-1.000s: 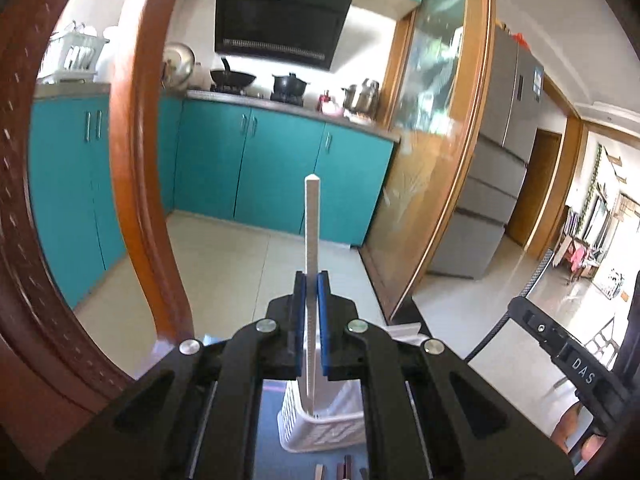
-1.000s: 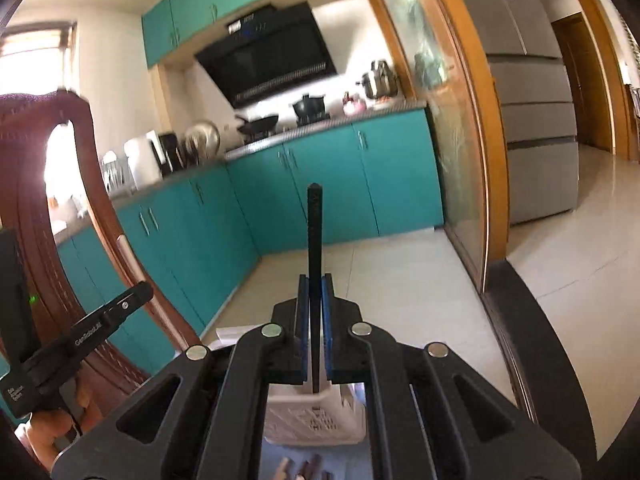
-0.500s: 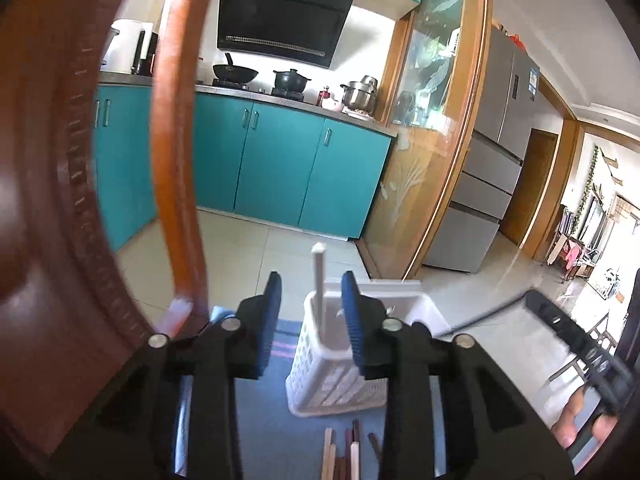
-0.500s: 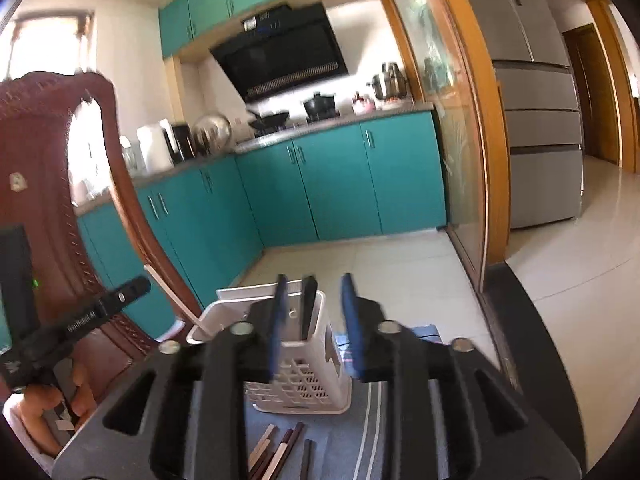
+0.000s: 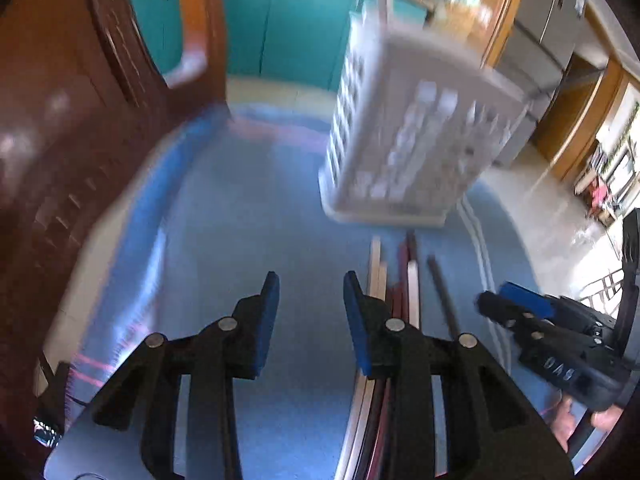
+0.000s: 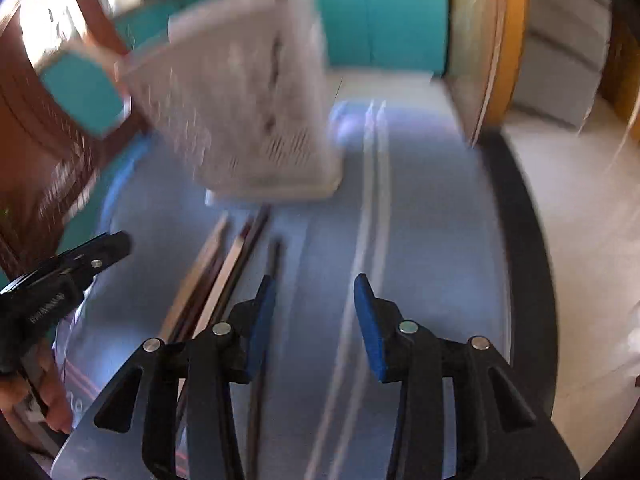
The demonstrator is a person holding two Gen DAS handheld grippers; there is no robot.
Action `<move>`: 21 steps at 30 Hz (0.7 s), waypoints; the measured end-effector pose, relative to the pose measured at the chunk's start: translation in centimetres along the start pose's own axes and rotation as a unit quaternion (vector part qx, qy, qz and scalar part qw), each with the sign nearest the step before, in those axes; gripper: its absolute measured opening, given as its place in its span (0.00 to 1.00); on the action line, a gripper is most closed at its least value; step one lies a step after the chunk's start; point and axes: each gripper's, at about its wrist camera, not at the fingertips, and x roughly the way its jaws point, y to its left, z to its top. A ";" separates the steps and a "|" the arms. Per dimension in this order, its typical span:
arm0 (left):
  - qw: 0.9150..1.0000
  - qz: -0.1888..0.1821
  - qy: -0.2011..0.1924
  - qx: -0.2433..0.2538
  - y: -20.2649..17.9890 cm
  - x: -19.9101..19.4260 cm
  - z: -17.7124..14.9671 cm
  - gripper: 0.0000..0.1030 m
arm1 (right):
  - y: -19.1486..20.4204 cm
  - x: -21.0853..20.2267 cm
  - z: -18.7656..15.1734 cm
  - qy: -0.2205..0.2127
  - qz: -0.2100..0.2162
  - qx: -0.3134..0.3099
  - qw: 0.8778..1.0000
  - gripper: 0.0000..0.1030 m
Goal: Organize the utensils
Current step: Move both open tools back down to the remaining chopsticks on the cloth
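From the left wrist we see our left gripper (image 5: 308,284) angled down over the blue mat (image 5: 240,208), jaws apart, empty; chopsticks (image 5: 400,280) lie beside its right finger, before the white utensil basket (image 5: 404,140).

From the right wrist, our right gripper (image 6: 314,288) tilts downward, jaws opening, empty; a black chopstick (image 6: 272,264) lies just left.

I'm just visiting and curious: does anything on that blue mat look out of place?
Only the loose chopsticks lying flat on the mat in front of the white basket, not standing in it. Nothing looks spilled or broken, though the pictures are blurred.
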 end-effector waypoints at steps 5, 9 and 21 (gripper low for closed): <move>0.999 -0.002 0.022 0.031 -0.9 1.0 -1.1 0.33 | 1.5 2.0 -0.5 0.024 -0.009 -0.018 1.000 0.40; 0.998 -0.010 0.031 0.048 -1.7 1.4 -1.8 0.40 | 2.0 2.3 -0.5 0.019 -0.019 -0.028 0.999 0.40; 0.998 0.008 0.039 0.048 -1.7 1.5 -2.6 0.48 | 0.6 2.5 -1.0 -0.007 -0.039 -0.019 0.999 0.40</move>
